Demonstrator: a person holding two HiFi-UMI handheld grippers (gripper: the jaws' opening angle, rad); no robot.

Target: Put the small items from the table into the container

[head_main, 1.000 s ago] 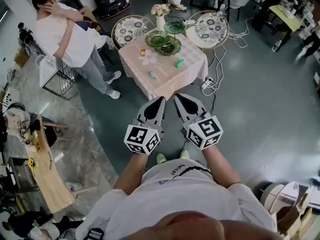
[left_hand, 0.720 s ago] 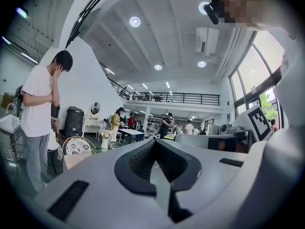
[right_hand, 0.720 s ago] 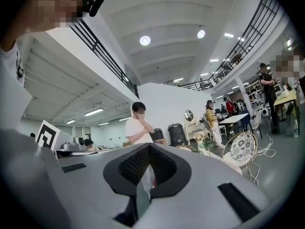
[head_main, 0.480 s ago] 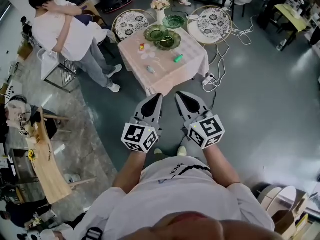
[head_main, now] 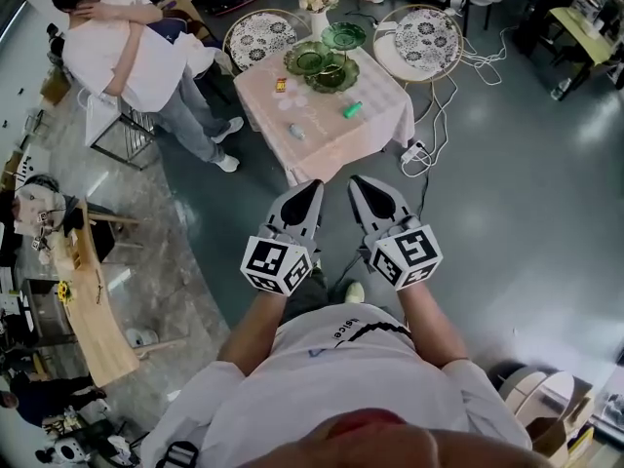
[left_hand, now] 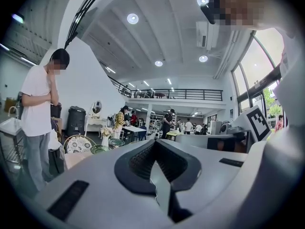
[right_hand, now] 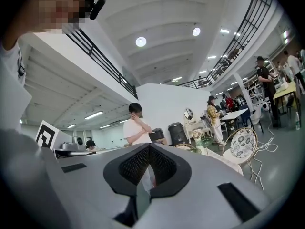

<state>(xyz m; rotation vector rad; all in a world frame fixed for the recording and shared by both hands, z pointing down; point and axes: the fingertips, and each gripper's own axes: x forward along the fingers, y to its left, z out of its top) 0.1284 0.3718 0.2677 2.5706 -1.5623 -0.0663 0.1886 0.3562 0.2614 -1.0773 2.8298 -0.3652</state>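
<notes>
Small items, a green cylinder (head_main: 351,109), a grey-blue tube (head_main: 296,132) and a red-yellow block (head_main: 280,85), are being left on the pink-clothed tabletop (head_main: 331,136), green glass dishes (head_main: 322,66) at its far corner. Grey left gripper (head_main: 310,191) and right gripper (head_main: 359,185) are being held clear, jaws together, empty.

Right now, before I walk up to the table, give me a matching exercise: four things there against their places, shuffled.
Things:
1. green item
2. red-and-yellow item
3. flower vase
4. white power strip

Places:
A. on the floor by the table's right corner
B. between the two chairs
C. on the table, left of the green dishes
D. on the table, near side of the green dishes

Pairs: 1-D, 2-C, 3-B, 4-A
</notes>
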